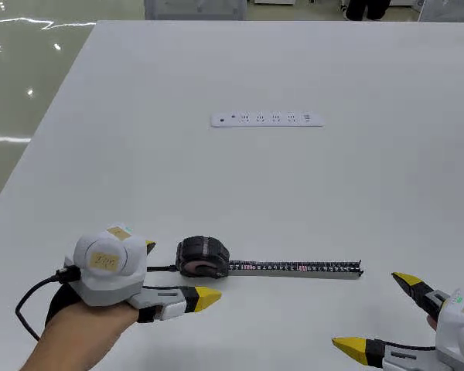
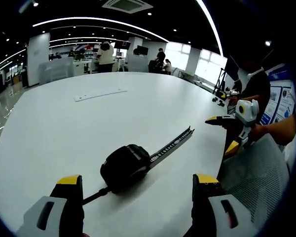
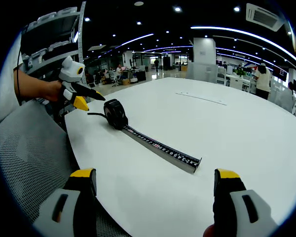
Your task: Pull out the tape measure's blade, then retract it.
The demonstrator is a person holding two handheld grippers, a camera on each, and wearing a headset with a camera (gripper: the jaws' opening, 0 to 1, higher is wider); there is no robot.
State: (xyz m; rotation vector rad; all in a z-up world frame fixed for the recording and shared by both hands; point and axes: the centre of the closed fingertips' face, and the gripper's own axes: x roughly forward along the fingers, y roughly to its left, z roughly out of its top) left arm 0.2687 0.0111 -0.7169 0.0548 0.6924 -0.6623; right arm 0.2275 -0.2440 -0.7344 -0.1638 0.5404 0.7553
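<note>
White desk, white power strip lying flat at 12 o'clock, glossy floor at 10 o'clock, people standing far beyond

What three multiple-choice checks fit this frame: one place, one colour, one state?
1. Where does the power strip lie relative to the tape measure?
A. farther across the table
B. on top of its case
C. hanging off the near edge

2. What colour are the fingertips of both grippers?
A. red
B. yellow
C. green

3. What state is the blade in?
A. fully retracted
B. pulled out, lying flat on the table
C. lifted in the air

Answers:
1 A: the head view shows the power strip well beyond the tape measure, apart from it.
2 B: the fingertips are yellow in every view.
3 B: the blade stretches flat from the tape measure toward the right gripper. The right gripper and the left gripper are both open and hold nothing.
</note>
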